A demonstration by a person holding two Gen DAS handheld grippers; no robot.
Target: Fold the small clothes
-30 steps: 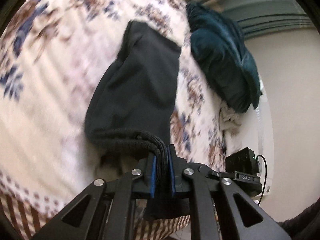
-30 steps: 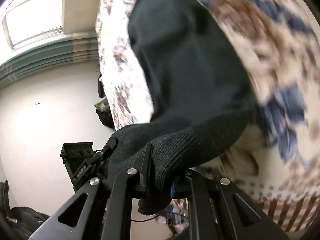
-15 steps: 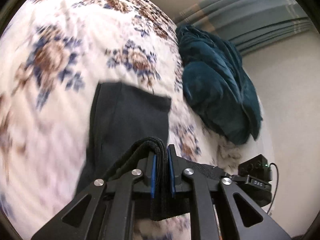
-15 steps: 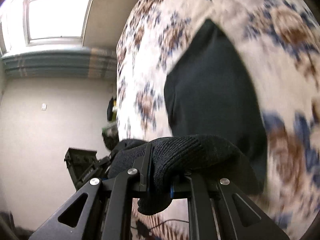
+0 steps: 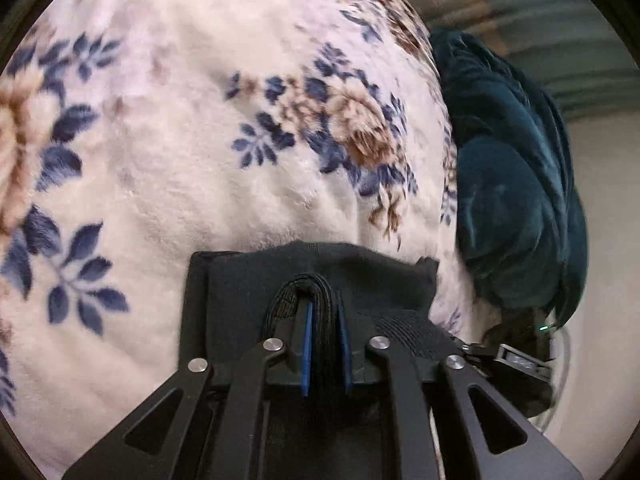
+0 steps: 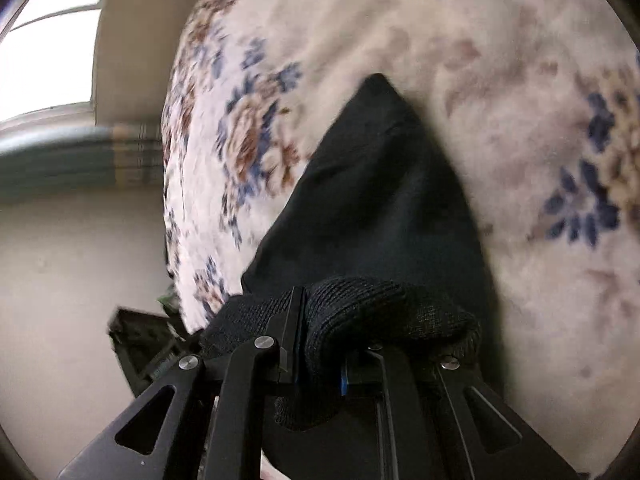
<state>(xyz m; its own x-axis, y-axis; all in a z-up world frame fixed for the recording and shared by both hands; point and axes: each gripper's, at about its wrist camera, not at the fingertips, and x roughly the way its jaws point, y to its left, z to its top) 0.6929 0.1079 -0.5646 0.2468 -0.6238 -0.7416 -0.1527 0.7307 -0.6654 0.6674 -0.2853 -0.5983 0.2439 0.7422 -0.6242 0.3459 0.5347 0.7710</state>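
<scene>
Your work surface is the floral blanket (image 5: 168, 152), which fills the field ahead of both tools. A teal bundle (image 5: 516, 184) lies on it ahead and to the right of your left gripper (image 5: 324, 344), well apart from the work.

The black garment (image 5: 312, 276) lies on the blanket directly in front of both tools. Its ribbed band is drawn up into them and its flat body is spread beyond the tips. From your right gripper (image 6: 320, 344) the body (image 6: 384, 200) runs forward to a pointed corner.

Both tools are closed down hard on the ribbed band. The left pinches several stacked layers between its blue pads (image 5: 307, 348). The right has a thick roll of knit bulging over its jaws, with no gap visible.

Change noted: a second ago the garment stretched long ahead of the left tool, near the striped blanket edge. Half a second ago it was shorter. Now only a short flat panel shows past the left tips, and the striped edge is out of sight. You have carried the band forward over the body, so I judge the fold largely made.

The band is not yet laid down or released. Both views are slightly blurred, consistent with motion.
</scene>
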